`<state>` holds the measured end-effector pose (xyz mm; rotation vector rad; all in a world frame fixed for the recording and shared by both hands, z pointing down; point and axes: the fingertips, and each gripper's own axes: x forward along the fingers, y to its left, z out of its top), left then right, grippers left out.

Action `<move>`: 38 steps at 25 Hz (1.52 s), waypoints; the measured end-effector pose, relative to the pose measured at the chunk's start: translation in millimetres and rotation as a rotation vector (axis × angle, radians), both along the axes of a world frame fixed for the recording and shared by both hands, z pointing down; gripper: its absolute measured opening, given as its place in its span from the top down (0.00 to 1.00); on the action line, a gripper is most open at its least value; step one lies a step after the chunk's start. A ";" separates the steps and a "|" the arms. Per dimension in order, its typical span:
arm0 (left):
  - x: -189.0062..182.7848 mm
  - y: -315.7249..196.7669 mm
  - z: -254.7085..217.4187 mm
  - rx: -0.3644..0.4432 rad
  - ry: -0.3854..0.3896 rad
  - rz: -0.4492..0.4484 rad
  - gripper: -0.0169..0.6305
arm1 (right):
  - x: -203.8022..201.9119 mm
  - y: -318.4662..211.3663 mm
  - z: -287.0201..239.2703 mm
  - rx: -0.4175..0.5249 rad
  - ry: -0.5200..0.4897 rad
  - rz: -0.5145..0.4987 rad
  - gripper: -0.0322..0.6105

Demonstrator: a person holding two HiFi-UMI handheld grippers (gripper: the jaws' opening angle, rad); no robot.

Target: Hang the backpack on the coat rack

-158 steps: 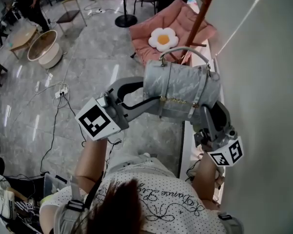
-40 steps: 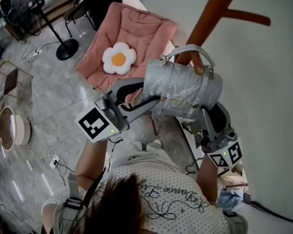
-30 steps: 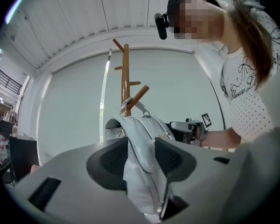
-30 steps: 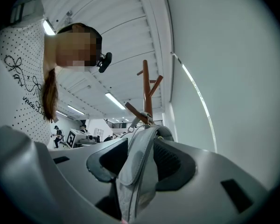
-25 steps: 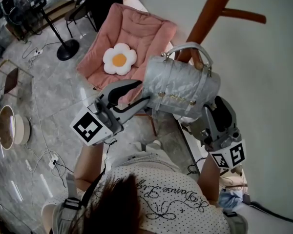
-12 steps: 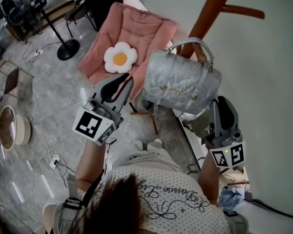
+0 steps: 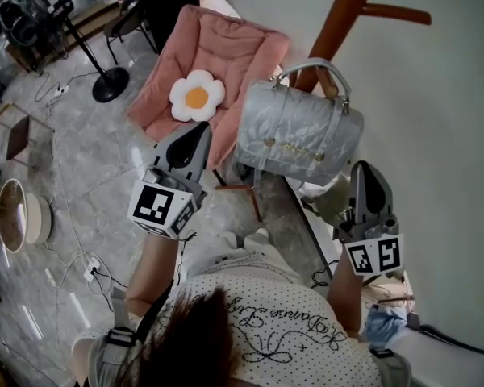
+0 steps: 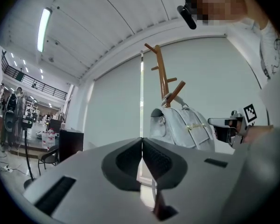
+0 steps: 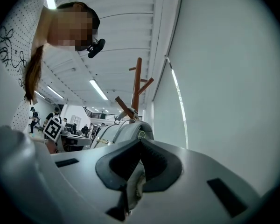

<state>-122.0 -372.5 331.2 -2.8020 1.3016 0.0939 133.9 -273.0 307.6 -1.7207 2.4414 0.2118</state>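
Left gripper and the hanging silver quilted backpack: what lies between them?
Head view: bare air between left gripper and silver quilted backpack; pink padded chair below.

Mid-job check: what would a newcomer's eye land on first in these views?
The silver backpack, hanging by its handle from a peg of the brown coat rack at centre right. Just below, the left gripper and right gripper flank it, their jaws just closed on nothing. A pink chair with a flower cushion sits upper left.
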 end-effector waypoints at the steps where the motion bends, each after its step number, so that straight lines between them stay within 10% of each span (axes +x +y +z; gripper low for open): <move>1: 1.5 0.6 0.5 0.002 -0.003 0.001 0.97 | 0.0 -0.6 1.5 -0.005 0.003 0.004 0.93; 38: 14.2 -7.1 5.6 -0.012 -0.010 0.013 0.97 | 4.3 -7.4 8.6 -0.024 0.035 0.031 0.93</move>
